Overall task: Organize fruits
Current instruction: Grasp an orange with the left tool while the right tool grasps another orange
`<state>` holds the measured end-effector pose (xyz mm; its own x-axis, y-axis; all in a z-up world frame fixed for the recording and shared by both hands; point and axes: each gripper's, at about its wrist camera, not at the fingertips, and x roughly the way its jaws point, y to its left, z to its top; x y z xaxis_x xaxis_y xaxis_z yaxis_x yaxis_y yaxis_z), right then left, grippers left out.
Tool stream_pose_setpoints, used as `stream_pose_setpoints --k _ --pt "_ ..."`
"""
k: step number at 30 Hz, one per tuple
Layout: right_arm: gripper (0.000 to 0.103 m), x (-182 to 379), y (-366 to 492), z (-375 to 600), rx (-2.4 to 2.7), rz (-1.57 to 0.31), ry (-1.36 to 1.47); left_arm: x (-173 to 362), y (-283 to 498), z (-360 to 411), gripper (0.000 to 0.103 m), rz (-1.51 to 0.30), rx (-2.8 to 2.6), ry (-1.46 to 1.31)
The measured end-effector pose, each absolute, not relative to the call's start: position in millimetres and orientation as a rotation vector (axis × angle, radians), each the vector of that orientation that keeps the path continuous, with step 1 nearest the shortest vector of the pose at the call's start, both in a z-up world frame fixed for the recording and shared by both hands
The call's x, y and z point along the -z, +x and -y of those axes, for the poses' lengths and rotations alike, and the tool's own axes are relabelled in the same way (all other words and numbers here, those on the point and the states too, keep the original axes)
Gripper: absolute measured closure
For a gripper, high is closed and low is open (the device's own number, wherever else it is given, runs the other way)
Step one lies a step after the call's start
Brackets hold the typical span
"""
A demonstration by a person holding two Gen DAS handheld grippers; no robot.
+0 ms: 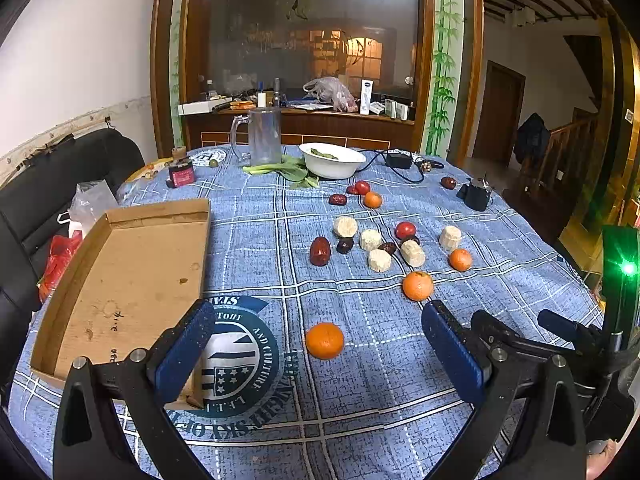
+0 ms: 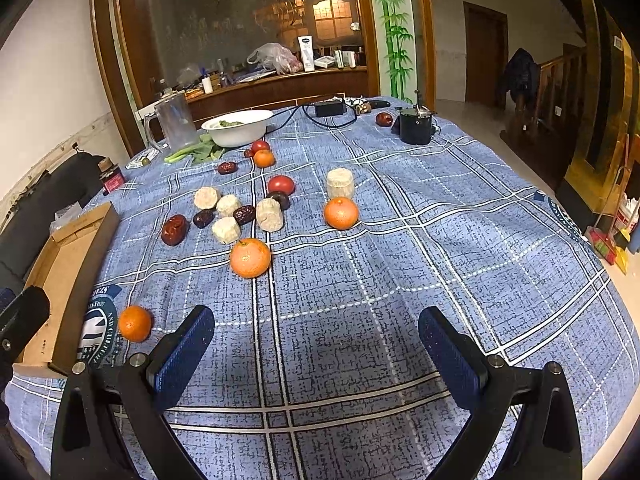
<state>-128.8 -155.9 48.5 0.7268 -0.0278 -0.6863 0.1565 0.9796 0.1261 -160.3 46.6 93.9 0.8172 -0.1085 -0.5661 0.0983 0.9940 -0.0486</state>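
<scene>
Fruits lie scattered on a blue plaid tablecloth (image 1: 360,380). A tangerine (image 1: 324,340) sits just ahead of my open, empty left gripper (image 1: 320,322), between its blue pads; it also shows in the right wrist view (image 2: 135,323). Another tangerine (image 1: 417,285) (image 2: 250,258) lies farther on, with more tangerines, red jujubes (image 1: 320,251), small tomatoes (image 1: 405,230) and pale cut corn pieces (image 1: 379,260) behind. An empty cardboard tray (image 1: 132,280) lies to the left. My right gripper (image 2: 316,326) is open and empty over bare cloth.
At the table's far side stand a glass pitcher (image 1: 262,136), a white bowl (image 1: 331,159) with greens, a red jar (image 1: 181,172), a black power adapter with cable (image 1: 399,159) and a small black pot (image 2: 416,125). A black sofa (image 1: 48,184) with bags stands left.
</scene>
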Motion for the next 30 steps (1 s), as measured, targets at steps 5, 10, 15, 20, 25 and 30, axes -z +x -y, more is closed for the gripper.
stream_pose_setpoints --k 5,10,15,20,25,30 --pt "0.001 -46 -125 155 0.103 -0.755 0.169 -90 -155 -47 0.0 -0.619 0.114 -0.023" --pt "0.001 -42 -122 154 0.1 -0.764 0.166 -85 -150 -48 0.0 -0.634 0.12 -0.026" --pt "0.001 -40 -119 155 0.094 -0.774 0.17 -83 -146 -47 0.0 -0.645 0.126 -0.027" --pt "0.001 -41 -117 155 0.088 -0.772 0.158 -88 -141 -60 0.0 -0.637 0.114 -0.044" --pt "0.001 -47 -113 160 0.078 -0.768 0.148 -94 -134 -90 0.0 -0.636 0.099 -0.095" --pt "0.003 -48 -102 158 0.027 -0.792 0.133 -90 -130 -107 0.009 -0.661 0.155 -0.133"
